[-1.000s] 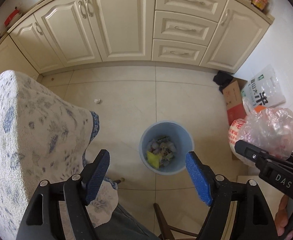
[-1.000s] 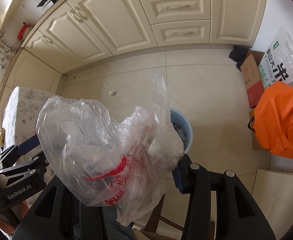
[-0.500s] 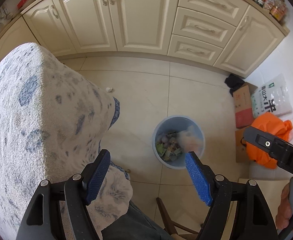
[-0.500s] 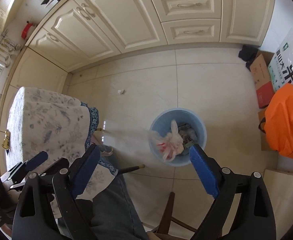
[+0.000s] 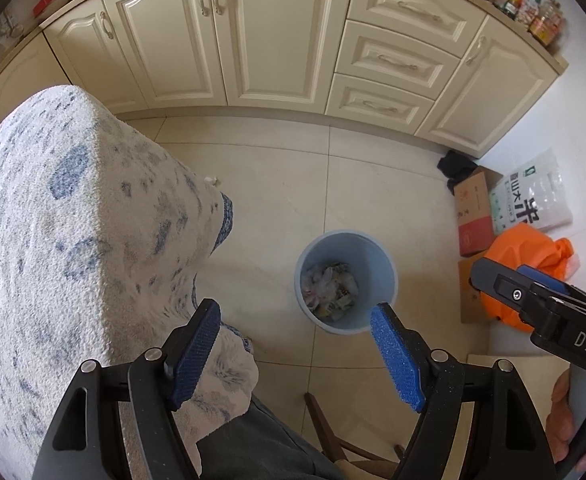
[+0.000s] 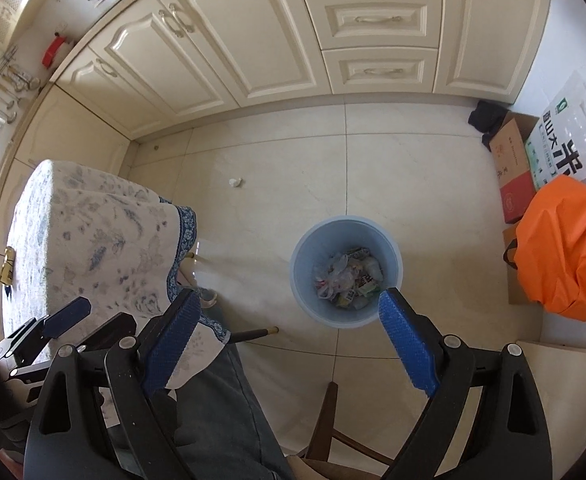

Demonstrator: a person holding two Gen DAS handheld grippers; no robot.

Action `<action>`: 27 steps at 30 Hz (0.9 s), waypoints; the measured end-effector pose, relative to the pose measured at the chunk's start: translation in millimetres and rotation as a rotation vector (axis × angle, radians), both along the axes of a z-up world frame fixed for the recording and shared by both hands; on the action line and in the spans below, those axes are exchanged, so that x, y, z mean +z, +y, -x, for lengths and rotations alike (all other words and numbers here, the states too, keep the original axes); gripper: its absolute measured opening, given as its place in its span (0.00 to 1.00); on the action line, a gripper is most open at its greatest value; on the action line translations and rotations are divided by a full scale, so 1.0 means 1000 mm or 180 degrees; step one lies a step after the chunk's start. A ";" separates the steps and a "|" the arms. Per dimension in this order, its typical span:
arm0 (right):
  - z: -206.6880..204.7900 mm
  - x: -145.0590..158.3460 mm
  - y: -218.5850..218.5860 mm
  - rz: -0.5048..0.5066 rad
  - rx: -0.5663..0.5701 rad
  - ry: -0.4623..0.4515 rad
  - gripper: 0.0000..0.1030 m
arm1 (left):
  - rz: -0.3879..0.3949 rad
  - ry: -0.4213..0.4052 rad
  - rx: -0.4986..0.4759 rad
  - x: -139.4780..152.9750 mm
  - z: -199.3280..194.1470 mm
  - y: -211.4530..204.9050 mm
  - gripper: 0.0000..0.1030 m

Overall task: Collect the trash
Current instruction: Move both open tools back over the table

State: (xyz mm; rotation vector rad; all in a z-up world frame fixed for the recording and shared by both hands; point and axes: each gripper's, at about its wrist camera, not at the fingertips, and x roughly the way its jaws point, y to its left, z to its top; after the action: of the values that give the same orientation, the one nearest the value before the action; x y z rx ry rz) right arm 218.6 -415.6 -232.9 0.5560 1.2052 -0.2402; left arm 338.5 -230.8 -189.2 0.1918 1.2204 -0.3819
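Above a kitchen floor, the left gripper (image 5: 295,354) hangs with jaws apart and empty over the blue bin (image 5: 381,256) — the clear plastic bag (image 5: 321,286) lies inside. From the right wrist, the right gripper (image 6: 285,344), jaws just opened wide, holds nothing; a paper scrap (image 6: 235,182) on the tiles — well apart from the bin — could be overlooked.
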 end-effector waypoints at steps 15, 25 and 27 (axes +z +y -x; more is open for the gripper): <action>0.012 0.045 0.045 0.0174 0.0246 -0.0263 0.90 | 0.0184 -0.0271 0.0180 0.045 0.059 0.065 0.72; -0.006 0.063 0.111 0.0187 0.0702 -0.0403 0.90 | 0.0237 -0.0437 0.0605 0.079 0.094 0.140 0.74; -0.012 0.066 0.129 0.0185 0.0832 -0.0424 0.90 | 0.0246 -0.0456 0.0724 0.084 0.100 0.157 0.75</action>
State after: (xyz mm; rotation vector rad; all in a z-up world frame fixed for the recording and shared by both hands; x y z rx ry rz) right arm 230.9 -286.8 -166.8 0.3534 1.1243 -0.0157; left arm 238.2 -73.8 -105.7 0.0127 1.0711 -0.2128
